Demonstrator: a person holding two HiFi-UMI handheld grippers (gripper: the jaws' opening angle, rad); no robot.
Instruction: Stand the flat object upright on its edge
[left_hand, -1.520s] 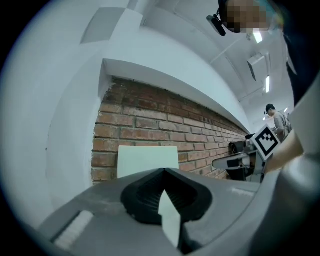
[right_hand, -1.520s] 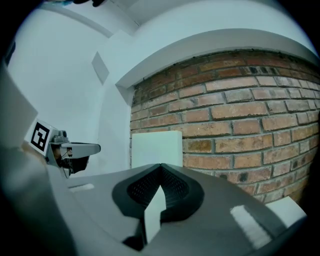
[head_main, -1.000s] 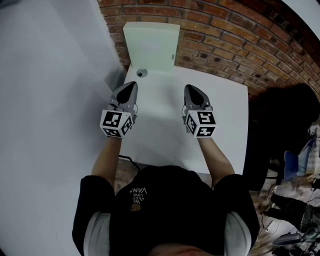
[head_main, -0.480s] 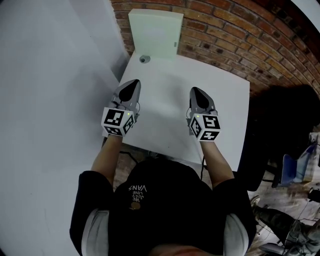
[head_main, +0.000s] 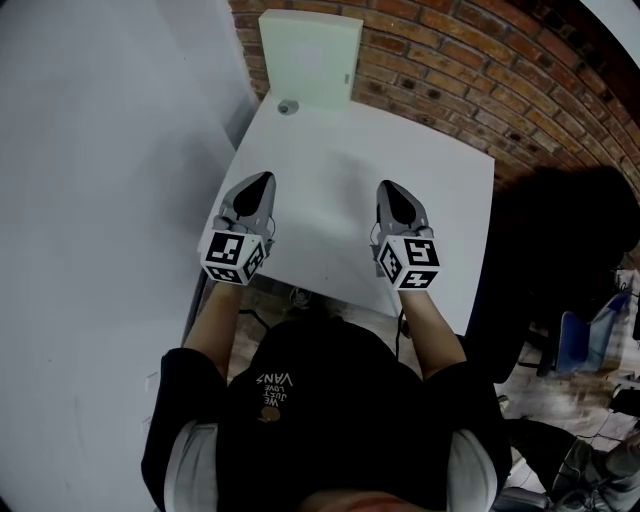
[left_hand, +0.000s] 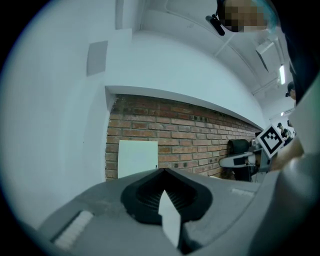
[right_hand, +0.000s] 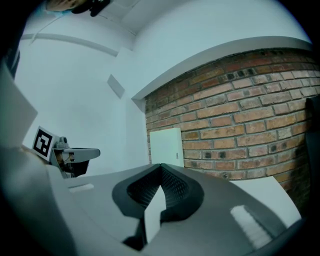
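The pale green flat rectangular panel (head_main: 308, 55) stands on its edge at the far end of the white desk (head_main: 440, 200), at the top centre of the head view, against the red brick wall (head_main: 480, 80). Whether it leans on the bricks I cannot tell. A small grey round piece (head_main: 288, 106) lies just beside its lower left corner.

Over the last second, the left gripper (head_main: 262, 180) and right gripper (head_main: 388, 187) have drawn back to the desk's near edge, mid-frame. The panel has slid towards the frame's top, so the gap to it has widened. Both pairs of jaws are pressed together with nothing between them.

With the panel upright and untouched, the task looks finished, and this appears to be a retreat.
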